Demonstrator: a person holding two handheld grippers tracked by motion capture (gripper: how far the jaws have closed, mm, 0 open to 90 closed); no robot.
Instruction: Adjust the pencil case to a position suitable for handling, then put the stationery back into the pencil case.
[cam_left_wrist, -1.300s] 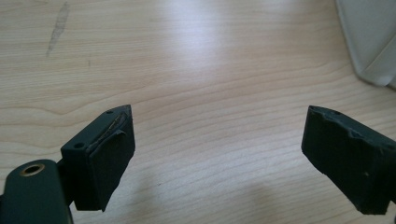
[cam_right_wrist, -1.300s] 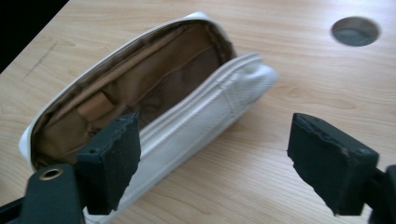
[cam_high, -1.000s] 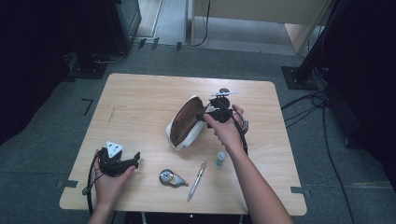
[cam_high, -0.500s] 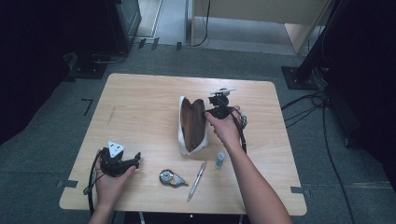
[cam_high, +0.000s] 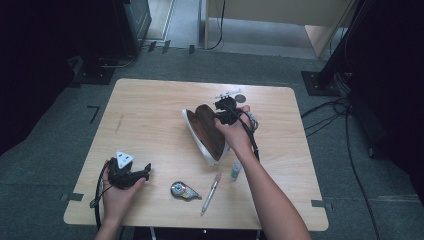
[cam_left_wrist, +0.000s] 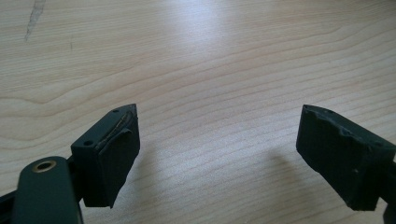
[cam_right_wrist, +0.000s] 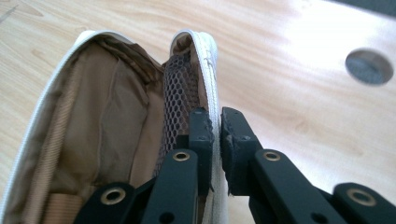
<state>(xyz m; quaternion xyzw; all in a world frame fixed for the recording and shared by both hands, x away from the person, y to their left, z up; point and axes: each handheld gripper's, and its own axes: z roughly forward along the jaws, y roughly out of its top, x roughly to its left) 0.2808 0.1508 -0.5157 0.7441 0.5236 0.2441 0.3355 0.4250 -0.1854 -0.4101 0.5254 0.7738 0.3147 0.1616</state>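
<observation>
From above, the right tool (cam_high: 226, 116) sits at the far right edge of an open pencil case (cam_high: 204, 131), whose long axis runs from just left of that tool slantwise toward the person, its opened mouth facing up and leftward. The right gripper view brings in what the high view cannot: the tool (cam_right_wrist: 218, 135) has just been closing and now pinches one wall of the pencil case (cam_right_wrist: 107, 126) by its cream zip-edged rim, one pad inside against a dark brown mesh pocket (cam_right_wrist: 176, 100), the other outside on the pale shell. That view also gives the lining, a soft tan fabric with folds, and a round grey disc (cam_right_wrist: 369, 66) lying beyond the tool to its right on the tabletop (cam_right_wrist: 299, 93). The high view alone shows the things on the person's side of the case: a small green-capped bottle (cam_high: 235, 171), a slim pen (cam_high: 210, 194) and a round correction-tape dispenser (cam_high: 183, 190), all well apart from the right tool and between it and the left tool (cam_high: 135, 174). The left gripper view shows the left tool (cam_left_wrist: 219, 154) with its blunt black pads standing wide apart, nothing between them, over bare pale wood grain of the tabletop (cam_left_wrist: 210, 70).
</observation>
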